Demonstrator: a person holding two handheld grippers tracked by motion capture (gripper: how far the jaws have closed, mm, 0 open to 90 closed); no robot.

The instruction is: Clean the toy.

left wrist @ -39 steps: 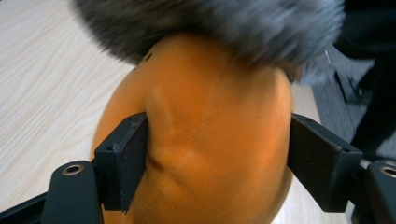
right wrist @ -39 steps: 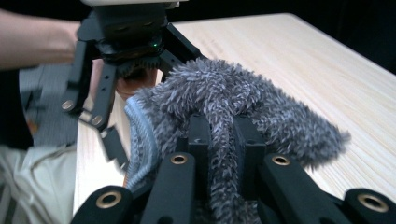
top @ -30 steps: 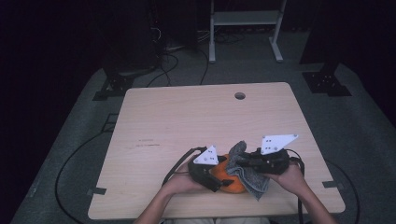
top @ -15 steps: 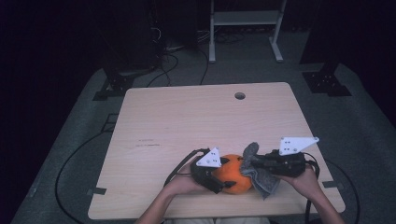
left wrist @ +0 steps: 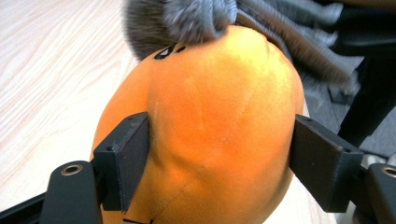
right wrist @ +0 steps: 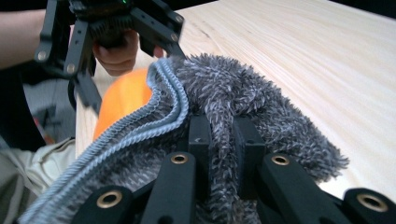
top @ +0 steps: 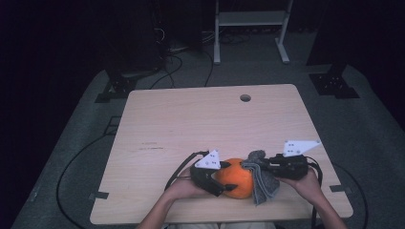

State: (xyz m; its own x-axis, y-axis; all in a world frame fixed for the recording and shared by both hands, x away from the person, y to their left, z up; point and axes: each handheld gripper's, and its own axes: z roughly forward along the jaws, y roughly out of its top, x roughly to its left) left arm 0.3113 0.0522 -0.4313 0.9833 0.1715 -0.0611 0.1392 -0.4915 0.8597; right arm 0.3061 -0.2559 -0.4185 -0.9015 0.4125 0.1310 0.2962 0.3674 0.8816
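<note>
Left claw: has just been closing, pads pinching the orange plush toy, lower centre.
Right claw: clamped on the grey cloth.
Progress: wiping seems under way; cloth touches toy's top.

Left tool points to 3 o'clock, jaws just closing, pads pressing both sides of its load. Right tool points to 9 o'clock, jaws clamped tight. Forearms enter from 6 o'clock.
</note>
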